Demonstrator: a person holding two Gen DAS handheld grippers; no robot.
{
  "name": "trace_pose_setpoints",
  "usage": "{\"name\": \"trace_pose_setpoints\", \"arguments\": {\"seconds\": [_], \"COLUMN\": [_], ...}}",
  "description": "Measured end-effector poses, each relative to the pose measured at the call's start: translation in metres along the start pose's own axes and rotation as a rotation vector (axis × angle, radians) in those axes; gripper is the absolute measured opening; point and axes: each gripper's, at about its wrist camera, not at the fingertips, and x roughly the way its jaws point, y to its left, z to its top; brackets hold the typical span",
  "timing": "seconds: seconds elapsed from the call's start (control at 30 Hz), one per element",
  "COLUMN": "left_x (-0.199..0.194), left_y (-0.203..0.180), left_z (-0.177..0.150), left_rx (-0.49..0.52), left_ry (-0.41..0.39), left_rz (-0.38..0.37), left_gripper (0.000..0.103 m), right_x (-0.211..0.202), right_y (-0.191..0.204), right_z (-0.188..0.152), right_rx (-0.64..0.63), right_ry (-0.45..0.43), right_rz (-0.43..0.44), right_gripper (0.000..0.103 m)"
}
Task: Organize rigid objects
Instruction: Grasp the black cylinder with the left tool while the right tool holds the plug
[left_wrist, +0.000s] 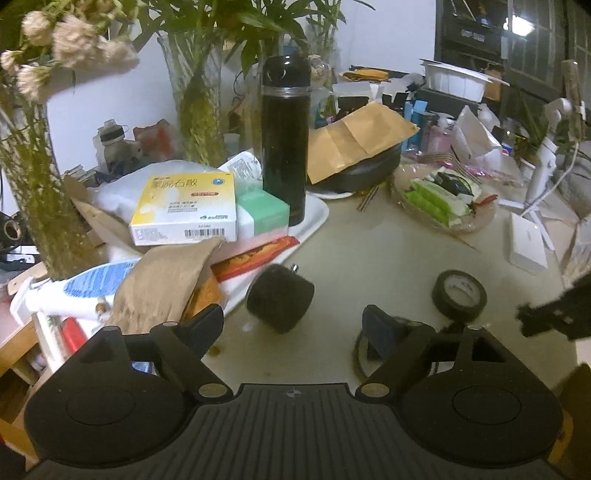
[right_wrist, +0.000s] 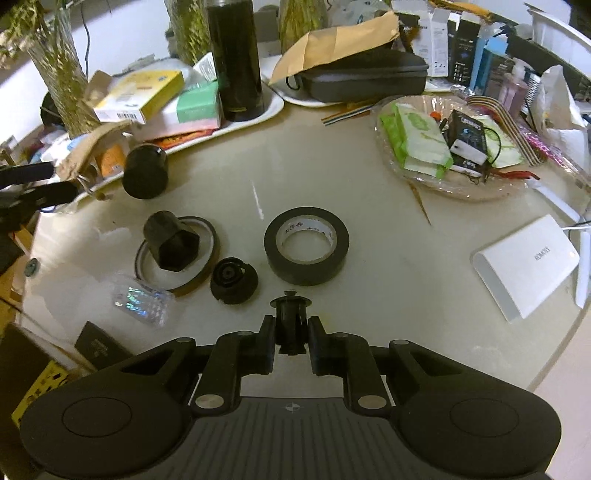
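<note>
My right gripper (right_wrist: 290, 328) is shut on a small black flanged peg (right_wrist: 290, 317), held just above the table near its front. Ahead of it lie a black tape roll (right_wrist: 306, 251), a black round cap (right_wrist: 233, 280), a black hexagonal piece (right_wrist: 171, 242) standing on a thin brown tape ring (right_wrist: 207, 277), and a black cylinder (right_wrist: 145, 171). My left gripper (left_wrist: 293, 317) is open and empty; the black cylinder (left_wrist: 279, 302) lies just ahead between its fingers, the tape roll (left_wrist: 459, 294) to its right.
A white tray (right_wrist: 271, 107) holds a black flask (right_wrist: 236, 59) and boxes (right_wrist: 140, 96). A glass dish (right_wrist: 454, 188) of packets sits right, a white power bank (right_wrist: 524, 260) nearer. Flower vases (left_wrist: 33, 206) stand left. A clear crinkled wrapper (right_wrist: 142, 299) lies front left.
</note>
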Motion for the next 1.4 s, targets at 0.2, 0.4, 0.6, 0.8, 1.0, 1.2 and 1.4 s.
{"name": "trace_pose_setpoints", "arguments": {"seconds": [0.2,0.4,0.6,0.8,1.0,1.2,1.4], "left_x": [0.030,0.061,0.083,0.093,0.091,0.087,0.082], "left_y": [0.000,0.002,0.012,0.013,0.015,0.017,0.018], "left_z": [0.006,0.010,0.009,0.008,0.005,0.007,0.009], "left_rx": [0.042,0.099,0.106,0.126,0.119,0.063,0.022], "left_ry": [0.014,0.025,0.054,0.075,0.092,0.126,0.155], "left_rz": [0.010,0.006,-0.013,-0.055,-0.034,-0.052,-0.046], "left_gripper": [0.083,0.083,0.082,0.066,0.047,0.040,0.039], "right_x": [-0.015,-0.019,-0.017,-0.017,-0.018,-0.018,-0.019], "right_y": [-0.005,-0.013,-0.018,-0.018,-0.018,-0.018,-0.017], "right_z": [-0.009,-0.016,-0.019,-0.018,-0.019,-0.020,-0.020], "right_rx": [0.028,0.056,0.066,0.070,0.072,0.081,0.084], "right_ry": [-0.024,-0.033,-0.032,-0.037,-0.040,-0.041,-0.046], "right_rz": [0.019,0.023,0.031,0.050,0.057,0.066,0.060], "right_gripper": [0.021,0.021,0.021,0.021,0.021,0.021,0.021]}}
